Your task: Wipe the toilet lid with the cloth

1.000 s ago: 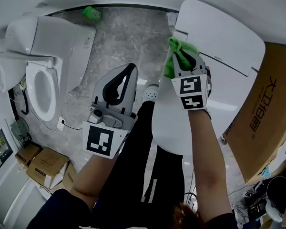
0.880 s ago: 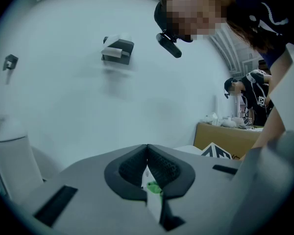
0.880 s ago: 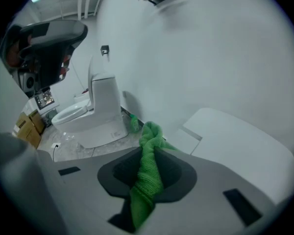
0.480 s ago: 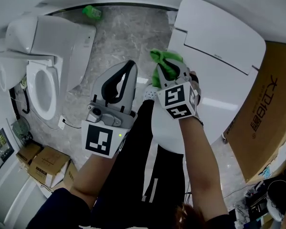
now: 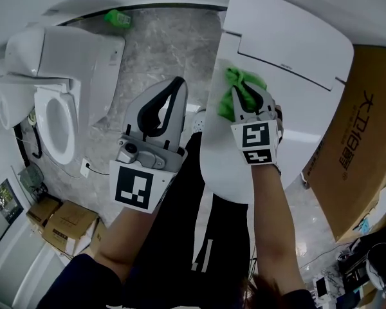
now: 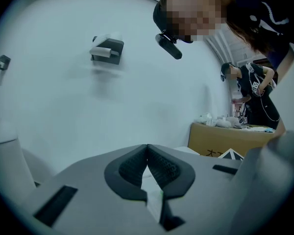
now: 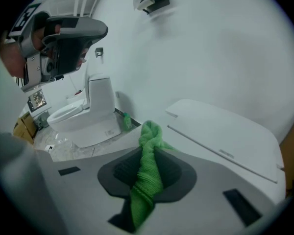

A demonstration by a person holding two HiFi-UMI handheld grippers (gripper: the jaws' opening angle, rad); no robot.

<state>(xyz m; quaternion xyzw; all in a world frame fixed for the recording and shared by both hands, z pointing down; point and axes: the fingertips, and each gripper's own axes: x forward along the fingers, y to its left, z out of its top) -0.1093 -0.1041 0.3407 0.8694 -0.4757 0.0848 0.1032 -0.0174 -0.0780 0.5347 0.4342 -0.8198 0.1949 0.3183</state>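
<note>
The white toilet lid [image 5: 296,50] lies detached on the floor at the right of the head view. My right gripper [image 5: 246,94] is shut on a green cloth [image 5: 235,79], and the bunched cloth presses on the lid's left part. In the right gripper view the cloth [image 7: 148,175] runs between the dark pads [image 7: 172,173], with the lid [image 7: 220,131] just beyond. My left gripper [image 5: 177,85] hovers left of the lid over the floor, apart from it. Its jaws [image 6: 147,148] are shut with nothing between them.
A white toilet [image 5: 58,89] stands at the left, with a green bottle [image 5: 118,18] by the wall behind it. A large cardboard box [image 5: 360,147] borders the lid on the right. Smaller boxes [image 5: 64,224] sit at the lower left. Another person [image 6: 255,94] stands in the background.
My right gripper carried the cloth left and down toward the lid's left edge, then back right onto the lid. The left gripper has hardly moved.
</note>
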